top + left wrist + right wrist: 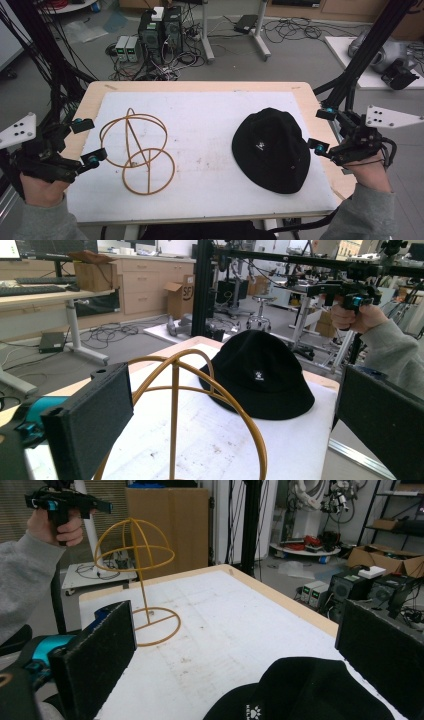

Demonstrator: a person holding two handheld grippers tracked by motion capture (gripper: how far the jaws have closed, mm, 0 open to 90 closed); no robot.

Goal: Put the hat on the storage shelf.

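Note:
A black bucket hat [272,150] with a small white logo lies on the right half of the white mat [210,125]. A golden wire hat stand [137,150], a dome on a post over a ring base, stands on the left half. My left gripper [87,141] hovers at the table's left edge, open, with nothing between its pads. In the left gripper view the stand [175,390] rises just ahead of the jaws, the hat [260,377] behind it. My right gripper [320,129] hangs open at the right edge. Its view has the hat [300,690] just below and the stand [137,555] farther off.
The wooden table [200,86] shows around the mat as a narrow border. Black frame posts [370,45] rise at both sides. Computers and cables [160,35] sit on the floor beyond the far edge. The mat between stand and hat is bare.

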